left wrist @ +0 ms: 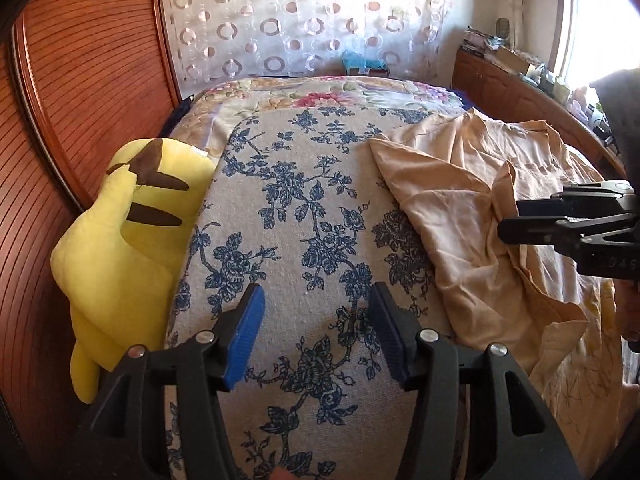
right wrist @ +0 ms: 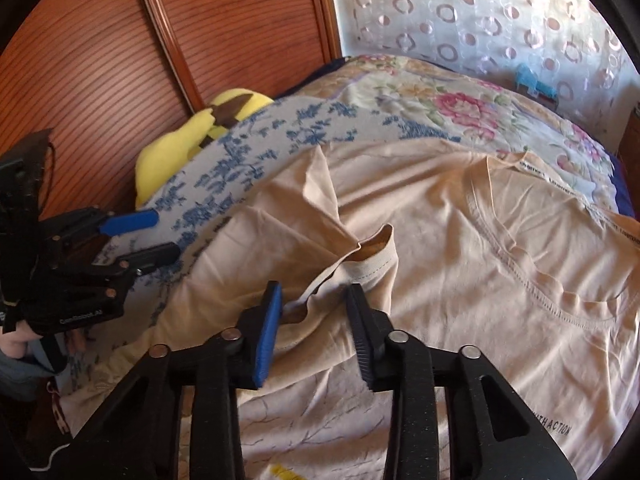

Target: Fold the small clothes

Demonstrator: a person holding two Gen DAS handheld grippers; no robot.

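Observation:
A beige T-shirt (right wrist: 460, 240) lies crumpled on the bed, neckline toward the right; it also shows at the right of the left wrist view (left wrist: 460, 200). My right gripper (right wrist: 316, 300) is open, its jaws on either side of a bunched sleeve hem (right wrist: 372, 256), close above the cloth. From the left wrist view it (left wrist: 510, 220) hovers over the shirt. My left gripper (left wrist: 316, 304) is open and empty above the blue-flowered cover (left wrist: 300, 200), left of the shirt. It shows in the right wrist view (right wrist: 164, 236) at the shirt's left edge.
A yellow plush toy (left wrist: 124, 232) lies at the bed's left edge against a wooden slatted wardrobe (left wrist: 80, 60). A floral quilt (left wrist: 320, 96) covers the far end. A curtain (left wrist: 300, 20) hangs behind. A cluttered wooden dresser (left wrist: 520, 80) stands at the right.

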